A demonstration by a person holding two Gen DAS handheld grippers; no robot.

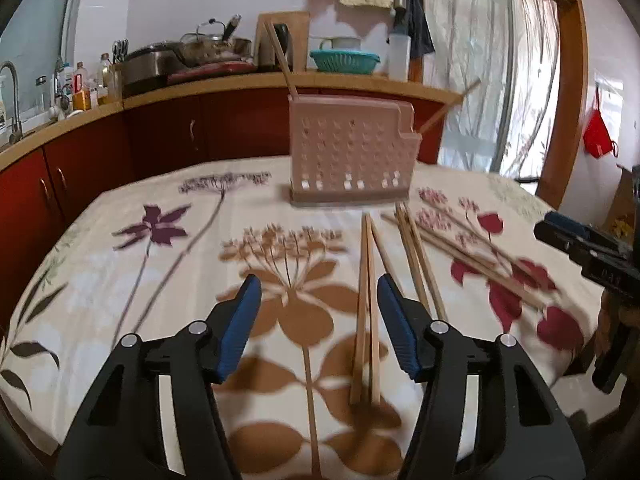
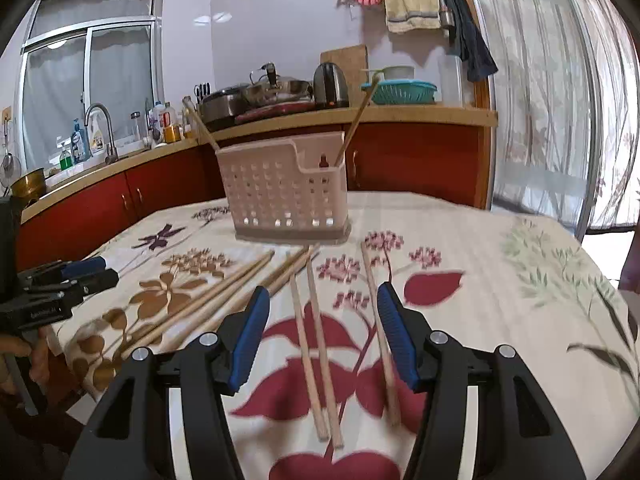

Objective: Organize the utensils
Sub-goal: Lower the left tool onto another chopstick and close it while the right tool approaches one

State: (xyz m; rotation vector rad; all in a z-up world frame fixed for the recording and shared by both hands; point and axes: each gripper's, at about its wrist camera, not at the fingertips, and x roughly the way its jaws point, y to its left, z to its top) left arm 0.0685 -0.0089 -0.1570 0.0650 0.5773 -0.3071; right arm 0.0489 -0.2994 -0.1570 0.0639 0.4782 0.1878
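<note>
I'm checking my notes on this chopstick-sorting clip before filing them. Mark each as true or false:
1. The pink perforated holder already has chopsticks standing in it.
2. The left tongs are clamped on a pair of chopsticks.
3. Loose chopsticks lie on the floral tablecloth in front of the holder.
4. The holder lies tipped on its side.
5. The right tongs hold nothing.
1. True: two chopsticks lean out of the holder.
2. False: the left tongs are open; a pair of chopsticks lies on the cloth between the fingers, ungripped.
3. True: several lie on the tablecloth.
4. False: it stands upright.
5. True: the right tongs are open above a loose pair.
</note>
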